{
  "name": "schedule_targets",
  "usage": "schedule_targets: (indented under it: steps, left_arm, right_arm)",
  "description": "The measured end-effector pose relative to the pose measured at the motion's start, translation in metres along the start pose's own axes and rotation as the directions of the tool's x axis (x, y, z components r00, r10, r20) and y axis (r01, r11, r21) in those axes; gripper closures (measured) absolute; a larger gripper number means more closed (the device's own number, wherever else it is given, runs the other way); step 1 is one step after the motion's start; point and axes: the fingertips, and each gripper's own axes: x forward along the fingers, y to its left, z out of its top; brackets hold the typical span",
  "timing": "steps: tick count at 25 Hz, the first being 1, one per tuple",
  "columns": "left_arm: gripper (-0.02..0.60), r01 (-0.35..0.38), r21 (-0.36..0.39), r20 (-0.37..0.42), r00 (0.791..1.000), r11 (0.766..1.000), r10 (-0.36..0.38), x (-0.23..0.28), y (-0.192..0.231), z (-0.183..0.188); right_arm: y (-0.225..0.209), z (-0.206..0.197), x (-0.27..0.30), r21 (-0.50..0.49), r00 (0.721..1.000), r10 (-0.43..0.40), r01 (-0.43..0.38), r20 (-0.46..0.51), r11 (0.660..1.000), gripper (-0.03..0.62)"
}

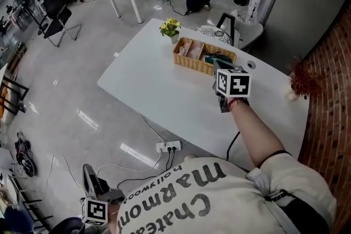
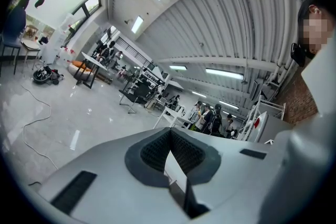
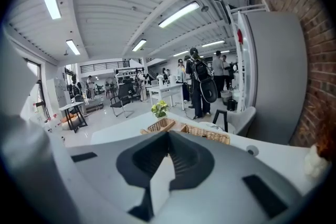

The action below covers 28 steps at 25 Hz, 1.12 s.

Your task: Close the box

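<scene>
Wicker box point(image 1: 192, 64) on the white table point(image 1: 159, 90), toward the far edge, top open, pale things in the nine-o'clock compartment and something dark in the three-o'clock one. Small pot of yellow flowers point(image 1: 170, 28) just beside the box at ten o'clock. Right gripper point(image 3: 168, 140) held out over the table at about five o'clock of the box, close to the rim, touching or apart impossible to tell; jaws pressed together at the tips, pinching nothing, aimed across the wicker toward the flowers. Left gripper point(image 2: 169, 138) low at seven o'clock in the head view, off the table, over the grey floor point(image 1: 66, 107) and well apart from the box; jaws likewise shut tip to tip with nothing between, pointing out into the hall at distant tables and people. Power strip point(image 1: 168, 146) on the floor by the table's six-o'clock edge. Brick wall point(image 1: 329, 90) at three o'clock, with a reddish dried tuft point(image 1: 303, 81) near the table's corner there. Chair point(image 1: 241, 30) behind the table at one o'clock of the box.
</scene>
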Motion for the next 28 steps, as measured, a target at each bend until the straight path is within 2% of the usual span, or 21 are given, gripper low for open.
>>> schedule_targets:
  steps: [9,17,28]
  left_arm:
    - [0.58,-0.013,-0.018,-0.023,1.0,1.0,0.013,0.002,0.007,-0.006]
    - [0.58,-0.023,-0.001,-0.036,0.999,1.0,0.023,0.006,0.009,-0.009]
    - [0.58,-0.074,0.015,-0.081,0.994,0.997,0.075,0.017,0.01,-0.021]
  right_arm:
    - [-0.017,0.02,0.014,-0.021,0.999,-0.036,0.037,0.024,0.999,0.579]
    - [-0.028,0.031,0.03,-0.038,0.998,-0.062,0.064,0.032,0.997,0.579]
    - [-0.049,0.048,0.052,-0.083,0.994,-0.09,0.095,0.063,0.992,0.579]
